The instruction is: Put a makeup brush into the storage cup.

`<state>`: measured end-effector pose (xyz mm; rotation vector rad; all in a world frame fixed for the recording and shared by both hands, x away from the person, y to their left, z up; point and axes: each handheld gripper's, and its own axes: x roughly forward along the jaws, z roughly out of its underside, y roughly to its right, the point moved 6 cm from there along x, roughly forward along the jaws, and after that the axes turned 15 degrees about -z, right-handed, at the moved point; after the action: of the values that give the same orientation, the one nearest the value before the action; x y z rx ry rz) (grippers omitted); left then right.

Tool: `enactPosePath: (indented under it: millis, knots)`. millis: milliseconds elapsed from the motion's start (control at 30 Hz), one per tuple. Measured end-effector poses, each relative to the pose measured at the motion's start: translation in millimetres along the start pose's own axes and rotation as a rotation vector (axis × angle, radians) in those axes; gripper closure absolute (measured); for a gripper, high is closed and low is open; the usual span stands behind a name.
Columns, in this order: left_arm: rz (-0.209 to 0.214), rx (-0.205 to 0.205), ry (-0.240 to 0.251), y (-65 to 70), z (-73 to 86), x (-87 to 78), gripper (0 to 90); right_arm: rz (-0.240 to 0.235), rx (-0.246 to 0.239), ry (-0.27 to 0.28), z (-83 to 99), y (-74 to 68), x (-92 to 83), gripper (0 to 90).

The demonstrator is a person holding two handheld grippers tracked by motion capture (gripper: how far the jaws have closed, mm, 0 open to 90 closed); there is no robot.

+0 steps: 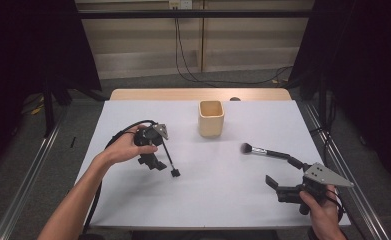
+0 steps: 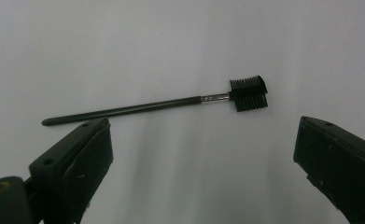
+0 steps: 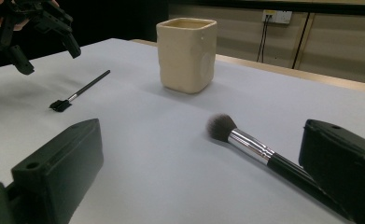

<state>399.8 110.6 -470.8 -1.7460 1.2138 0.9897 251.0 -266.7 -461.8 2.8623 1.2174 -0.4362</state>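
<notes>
Where white table (image 1: 208, 195) sits, grey floor (image 1: 28, 165)

No readable text, label or number anywhere

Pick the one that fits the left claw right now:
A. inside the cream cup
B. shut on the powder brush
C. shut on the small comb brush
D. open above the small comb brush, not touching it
D: the left claw stands wide open, with the small comb brush lying free on the table beyond it.
</notes>
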Motion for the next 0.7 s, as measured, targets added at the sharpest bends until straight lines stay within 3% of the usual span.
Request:
enactPosePath:
  millis: [367,400,467,500,533,700]
  knots:
    - [0.015,0.019,-0.005,-8.6,-6.7,5.6,5.7,-0.004,0.003,0.001,0.0,-0.8,0.6,0.0]
    - [-0.001,0.042,-0.017,-15.5,-7.6,7.3,5.6,-0.004,0.002,-0.001,0.1,-0.8,0.8,0.0]
    - [-0.007,0.018,-0.014,-17.0,-8.3,9.6,5.4,-0.005,0.002,-0.001,0.1,-0.9,0.8,0.0]
    - [-0.002,0.042,-0.017,-19.5,-8.0,10.7,5.3,-0.007,0.003,-0.001,0.1,-1.1,0.8,0.0]
    - [0.013,0.033,-0.033,-23.0,-7.0,14.6,5.4,-0.015,0.004,0.0,0.1,-1.5,0.8,0.0]
    - [0.002,0.027,-0.043,-34.4,-7.9,20.5,5.8,-0.011,0.007,0.002,0.1,-1.5,0.0,0.0]
